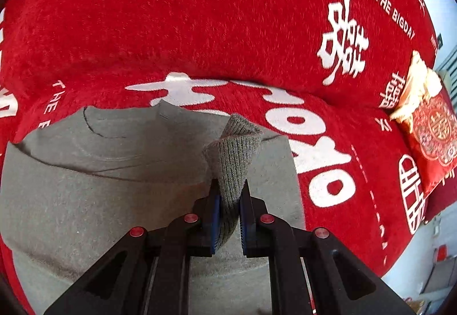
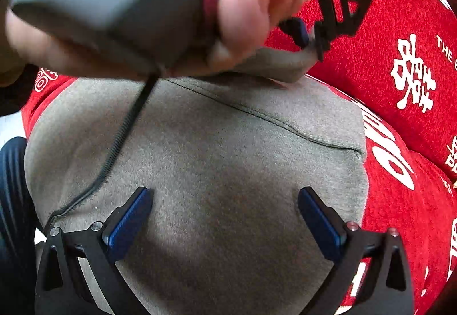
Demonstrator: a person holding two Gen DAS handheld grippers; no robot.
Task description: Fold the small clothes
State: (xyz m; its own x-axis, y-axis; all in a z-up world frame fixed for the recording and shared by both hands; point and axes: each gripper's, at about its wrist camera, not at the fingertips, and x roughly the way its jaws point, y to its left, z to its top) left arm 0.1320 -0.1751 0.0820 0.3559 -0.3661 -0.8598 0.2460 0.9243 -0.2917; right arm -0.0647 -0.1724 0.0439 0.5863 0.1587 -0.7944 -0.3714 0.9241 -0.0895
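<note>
Left wrist view takes in the red blanket point(image 1: 200, 15) with its white lettering, which covers the whole surface. On it lies the grey sweatshirt point(image 1: 85, 186), spread flat with its neckline toward the blanket's far side and its body running toward the near edge. A red patterned cushion point(image 1: 431, 138) sits at the blanket's right edge, well apart from the garment.

The left gripper point(image 1: 230, 218) has its jaws narrow, pinched on the ribbed cuff point(image 1: 234, 161) of one sleeve, which stands up from between the blue pads above the sweatshirt's chest. In the right wrist view a hand point(image 2: 257, 1) carries that tool over the garment's far part, the sleeve draped below it.

The right gripper point(image 2: 225, 218) hangs with jaws wide and nothing between them, just over the sweatshirt's middle.

My judgement: the sleeve's long axis should end up across the chest, so the left hand does the laying and the right is placed to pin the body.
</note>
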